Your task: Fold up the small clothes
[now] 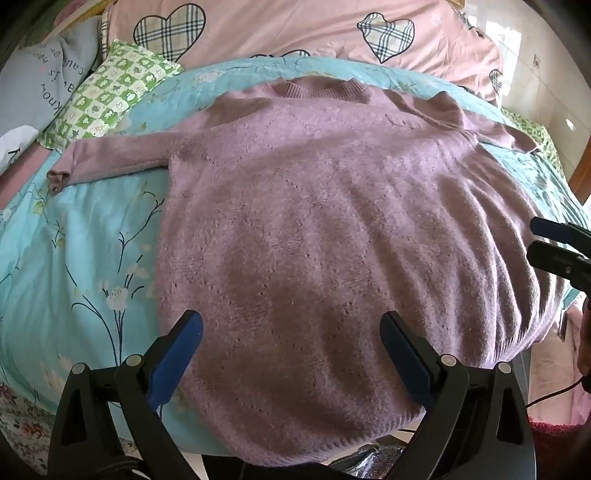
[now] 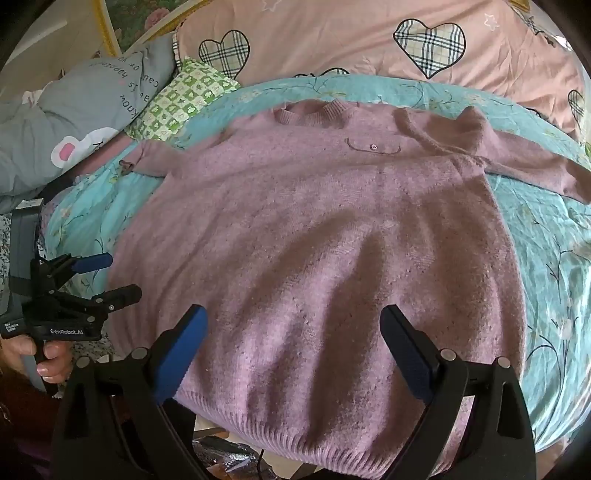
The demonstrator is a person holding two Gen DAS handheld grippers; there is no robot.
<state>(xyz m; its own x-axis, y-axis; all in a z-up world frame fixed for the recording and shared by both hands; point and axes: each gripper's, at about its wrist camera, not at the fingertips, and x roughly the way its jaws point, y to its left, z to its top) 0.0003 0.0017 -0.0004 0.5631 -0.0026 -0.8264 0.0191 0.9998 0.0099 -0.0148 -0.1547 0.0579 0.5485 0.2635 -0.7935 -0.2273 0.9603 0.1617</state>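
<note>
A mauve knitted sweater (image 1: pixel 314 206) (image 2: pixel 325 236) lies spread flat on the bed, collar at the far end, hem hanging over the near edge, both sleeves stretched out sideways. A small pocket with a button (image 2: pixel 373 147) sits on its chest. My left gripper (image 1: pixel 291 325) hovers open above the sweater's lower left part, nothing between its blue pads. My right gripper (image 2: pixel 293 319) hovers open above the lower middle, also holding nothing. Each gripper shows in the other's view: the right gripper (image 1: pixel 532 238) at the right edge, the left gripper (image 2: pixel 118 275) at the left, held by a hand (image 2: pixel 48 358).
The bed carries a turquoise floral sheet (image 1: pixel 85 236) (image 2: pixel 554 258). A pink duvet with checked hearts (image 1: pixel 295 29) lies behind the sweater. A green checked pillow (image 1: pixel 107 96) and a grey printed cushion (image 2: pixel 92 96) sit at the far left. Floor shows below the near bed edge.
</note>
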